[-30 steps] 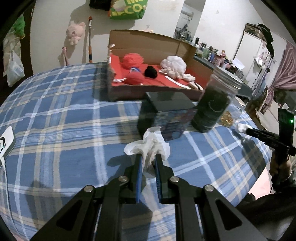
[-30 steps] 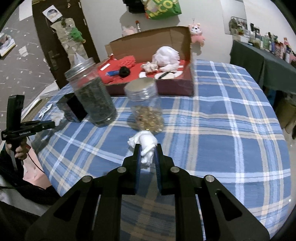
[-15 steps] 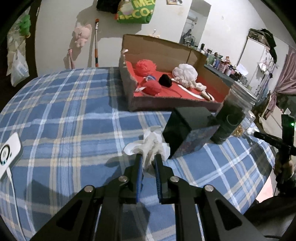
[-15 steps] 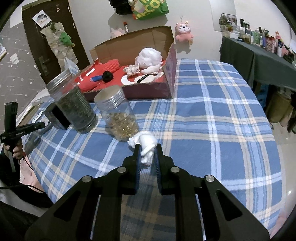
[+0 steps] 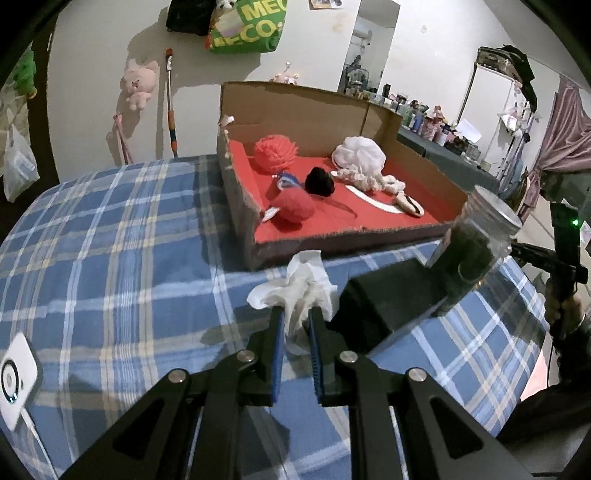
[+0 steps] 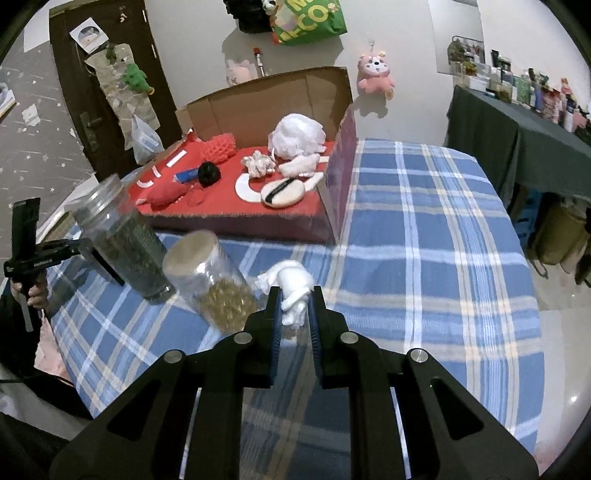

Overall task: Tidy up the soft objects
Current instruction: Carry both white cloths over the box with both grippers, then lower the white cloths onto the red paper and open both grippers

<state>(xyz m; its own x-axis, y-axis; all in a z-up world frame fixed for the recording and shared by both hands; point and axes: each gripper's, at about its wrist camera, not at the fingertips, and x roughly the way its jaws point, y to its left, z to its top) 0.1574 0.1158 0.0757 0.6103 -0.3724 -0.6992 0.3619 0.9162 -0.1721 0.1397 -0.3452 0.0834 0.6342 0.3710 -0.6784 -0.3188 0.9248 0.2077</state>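
Readable text: one item only. Green bag point(image 5: 245, 27) hung on the wall, far beyond the left claw and slightly left of its line: large pale letters, top row "MEC", cut by the frame edge; lower row "ECO:". Same green bag point(image 6: 308, 20) in the right wrist view, far ahead of the right claw: "ECO" legible, upper row clipped. Print on the door sheet point(image 6: 88, 36), far left: too small to read.
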